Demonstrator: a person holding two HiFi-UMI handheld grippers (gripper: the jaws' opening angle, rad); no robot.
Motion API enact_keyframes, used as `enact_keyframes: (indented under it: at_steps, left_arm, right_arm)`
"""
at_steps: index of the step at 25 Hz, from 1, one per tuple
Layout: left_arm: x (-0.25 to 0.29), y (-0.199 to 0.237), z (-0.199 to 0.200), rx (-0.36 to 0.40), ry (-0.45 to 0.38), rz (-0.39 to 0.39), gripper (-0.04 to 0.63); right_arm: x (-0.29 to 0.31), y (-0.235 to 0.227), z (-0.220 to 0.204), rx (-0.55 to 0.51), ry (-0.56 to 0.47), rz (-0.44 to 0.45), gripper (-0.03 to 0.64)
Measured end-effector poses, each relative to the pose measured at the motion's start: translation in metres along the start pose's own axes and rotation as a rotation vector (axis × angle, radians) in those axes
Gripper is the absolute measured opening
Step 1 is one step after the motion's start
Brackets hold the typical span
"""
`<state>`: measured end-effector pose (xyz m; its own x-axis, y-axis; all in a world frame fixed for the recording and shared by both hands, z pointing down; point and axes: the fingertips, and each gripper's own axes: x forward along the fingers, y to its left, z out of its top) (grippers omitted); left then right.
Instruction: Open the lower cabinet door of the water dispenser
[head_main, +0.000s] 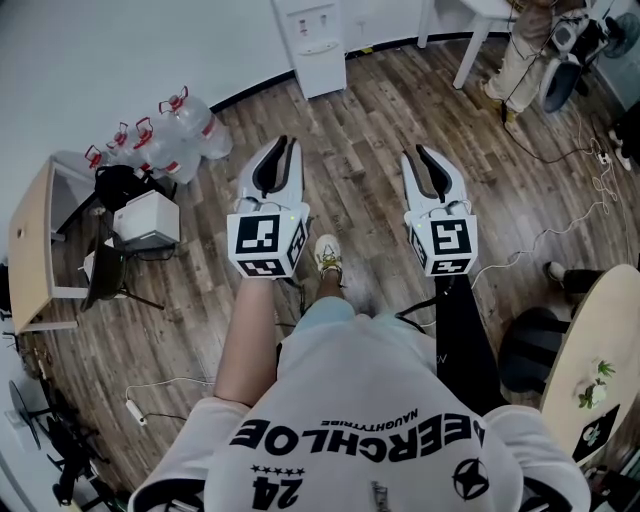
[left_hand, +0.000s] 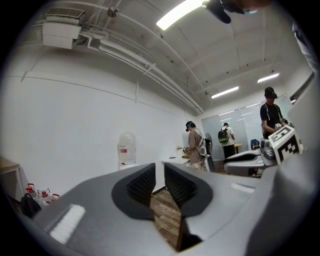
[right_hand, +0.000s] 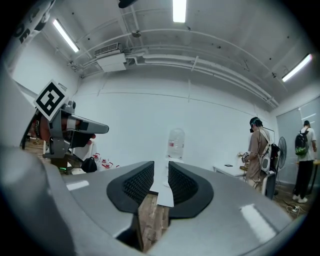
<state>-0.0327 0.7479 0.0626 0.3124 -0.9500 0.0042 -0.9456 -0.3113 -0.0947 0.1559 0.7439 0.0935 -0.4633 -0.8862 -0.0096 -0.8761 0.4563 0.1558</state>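
Note:
The white water dispenser (head_main: 318, 45) stands against the far wall, several steps ahead across the wooden floor. Its lower front looks flat and closed from here. In the left gripper view its clear bottle (left_hand: 127, 150) shows above the jaws. In the right gripper view the dispenser (right_hand: 175, 145) lines up with the gap between the jaws. My left gripper (head_main: 285, 145) (left_hand: 160, 167) is held level in the air, shut and holding nothing. My right gripper (head_main: 418, 155) (right_hand: 161, 165) hangs beside it, jaws slightly apart with nothing between them.
Several big water jugs (head_main: 170, 135) stand left of the dispenser, near a wooden desk (head_main: 30, 250) and a white box (head_main: 148, 218). A white table (head_main: 480, 20) and a person (head_main: 525, 50) are at the back right. Cables (head_main: 560, 225) cross the floor; a round table (head_main: 600, 360) is near right.

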Motion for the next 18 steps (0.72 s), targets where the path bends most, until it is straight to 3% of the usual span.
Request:
enact_keyframes:
  at_steps: [12,18]
  left_arm:
    - [0.103,0.064,-0.009,-0.003,0.009,-0.028,0.06]
    - [0.157,0.095,-0.015,-0.02,0.035,-0.053,0.103]
  right_arm:
    - [0.114,-0.026,-0.009,0.012,0.042,-0.033,0.071]
    - [0.171,-0.04,-0.009,0.004,0.064,-0.044,0.071]
